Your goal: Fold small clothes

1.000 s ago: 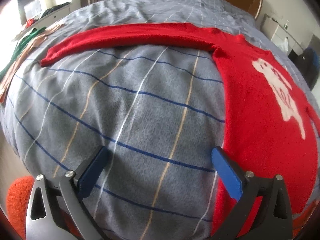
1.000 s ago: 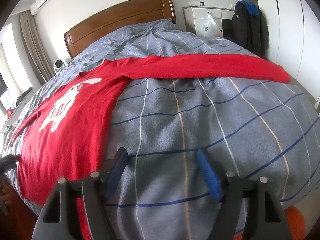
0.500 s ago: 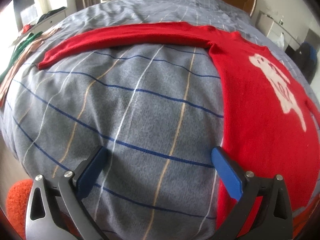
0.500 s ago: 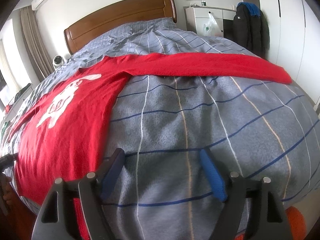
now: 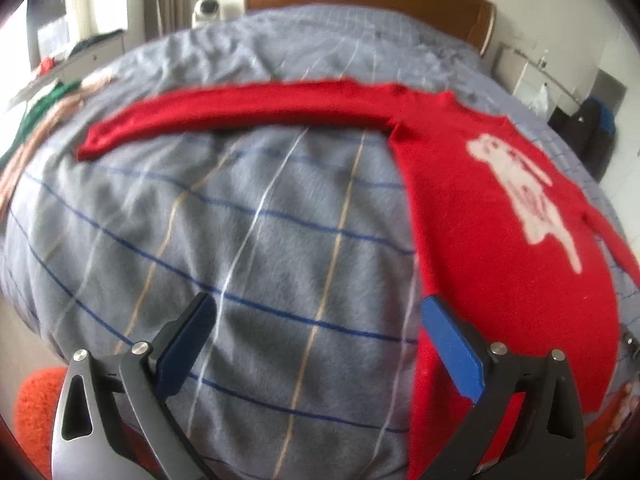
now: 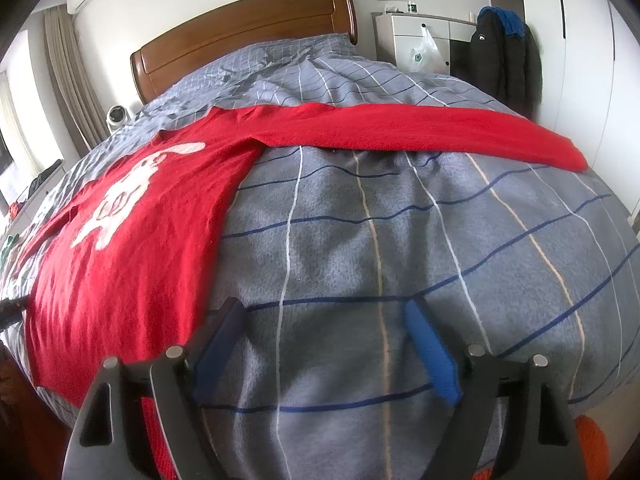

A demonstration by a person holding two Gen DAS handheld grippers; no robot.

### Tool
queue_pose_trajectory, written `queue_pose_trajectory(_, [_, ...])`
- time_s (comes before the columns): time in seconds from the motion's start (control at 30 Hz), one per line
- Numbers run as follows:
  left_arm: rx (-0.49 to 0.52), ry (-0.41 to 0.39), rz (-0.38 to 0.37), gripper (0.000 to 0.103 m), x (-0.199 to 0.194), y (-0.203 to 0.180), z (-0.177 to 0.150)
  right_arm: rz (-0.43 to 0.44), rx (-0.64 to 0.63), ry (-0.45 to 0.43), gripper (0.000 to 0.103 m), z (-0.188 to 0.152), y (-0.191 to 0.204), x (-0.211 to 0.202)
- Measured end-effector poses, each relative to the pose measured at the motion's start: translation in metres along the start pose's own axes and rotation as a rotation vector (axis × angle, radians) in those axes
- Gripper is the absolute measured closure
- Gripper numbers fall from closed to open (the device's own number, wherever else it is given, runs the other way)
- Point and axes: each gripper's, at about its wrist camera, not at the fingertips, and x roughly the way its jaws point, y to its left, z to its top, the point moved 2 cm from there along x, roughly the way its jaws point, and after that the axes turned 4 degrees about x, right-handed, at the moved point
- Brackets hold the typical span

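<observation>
A red sweater (image 5: 500, 240) with a white animal print lies flat on a grey striped blanket (image 5: 260, 240). Its one sleeve (image 5: 240, 114) stretches out to the left in the left wrist view. In the right wrist view the sweater body (image 6: 132, 232) lies at the left and the other sleeve (image 6: 420, 132) stretches right. My left gripper (image 5: 316, 320) is open and empty above the blanket, its right finger by the sweater's side edge. My right gripper (image 6: 324, 320) is open and empty above the blanket, just right of the sweater's hem.
The bed has a wooden headboard (image 6: 248, 40) at the far end. Green and beige clothes (image 5: 36, 120) lie at the bed's left edge. A white cabinet (image 6: 424, 40) and dark jacket (image 6: 504, 56) stand at the right. An orange fuzzy object (image 5: 36, 404) sits below the bed edge.
Both grippers have drawn back and risen a little, so the sweater and sleeves sit lower in both views. Both stay open. The sweater has not moved.
</observation>
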Motion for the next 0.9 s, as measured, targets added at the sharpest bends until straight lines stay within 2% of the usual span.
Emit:
queue_pose_trajectory(0.1, [0.036, -0.049, 0.016, 0.001, -0.008, -0.006, 0.002, 0.0, 0.0, 0.0, 0.021, 0.0, 0.0, 0.0])
queue_pose_trajectory(0.2, [0.054, -0.063, 0.03, 0.001, -0.009, -0.008, 0.005, -0.001, -0.001, 0.0, 0.02, 0.0, 0.0, 0.0])
queue_pose_trajectory(0.9, [0.01, -0.077, 0.037, 0.001, -0.013, 0.003, 0.005, 0.017, 0.012, 0.004, 0.019, 0.002, -0.002, -0.002])
